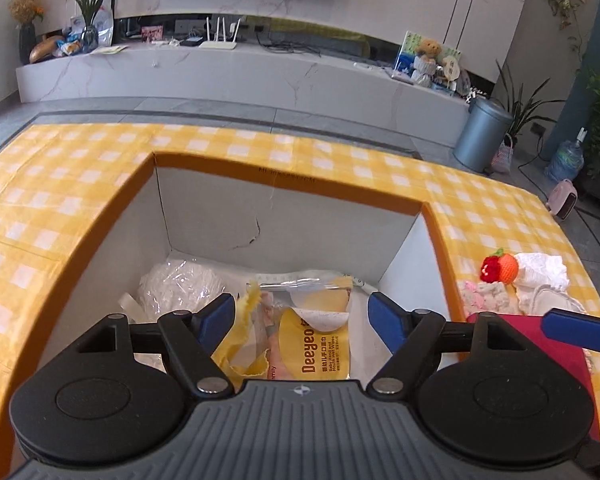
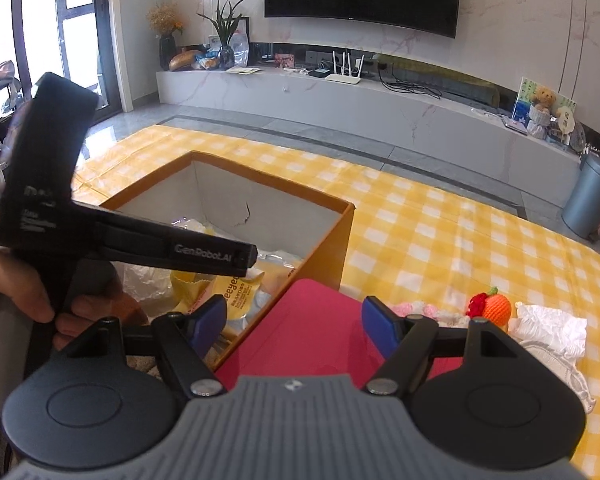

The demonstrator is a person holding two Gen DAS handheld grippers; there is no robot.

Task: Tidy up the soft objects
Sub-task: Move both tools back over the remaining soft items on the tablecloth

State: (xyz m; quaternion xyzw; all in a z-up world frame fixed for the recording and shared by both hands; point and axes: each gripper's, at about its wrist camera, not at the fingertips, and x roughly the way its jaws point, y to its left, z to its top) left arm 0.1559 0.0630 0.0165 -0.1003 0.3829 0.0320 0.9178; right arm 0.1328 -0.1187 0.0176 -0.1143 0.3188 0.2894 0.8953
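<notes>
On the left stands an open cardboard box (image 1: 100, 240) with orange edges and pale inner walls, set on a surface covered by a yellow checked cloth (image 1: 60, 184). At the box's left inside lies a crinkled clear plastic bag (image 1: 176, 284) of white stuff. Just right of it sits a yellow wipes pack (image 1: 316, 344), with a ragged yellow wrapper (image 1: 240, 336) against its left side.

The left tongs (image 1: 301, 312) hang over the box, pointing down into it. Their blue pads are spread wide, one on each side of the wipes pack, and nothing is pinched between them. In the right wrist view a hand (image 2: 16, 288) grips the handle of this tool at the far left of the picture.

Right of the box, touching its outer wall, lies a flat red piece (image 2: 300, 328). The right tongs (image 2: 294, 318) hover above it with their blue pads apart; the red piece shows between them, but I cannot tell whether the pads touch it.

Further right on the cloth lies a pink fluffy item (image 1: 480, 300), partly hidden behind the red piece. Beside it sits a small crocheted orange fruit (image 2: 496, 308) with a red knitted bit on its left. A crumpled white cloth (image 2: 548, 328) rests just to the right of that, on the checked cloth.
</notes>
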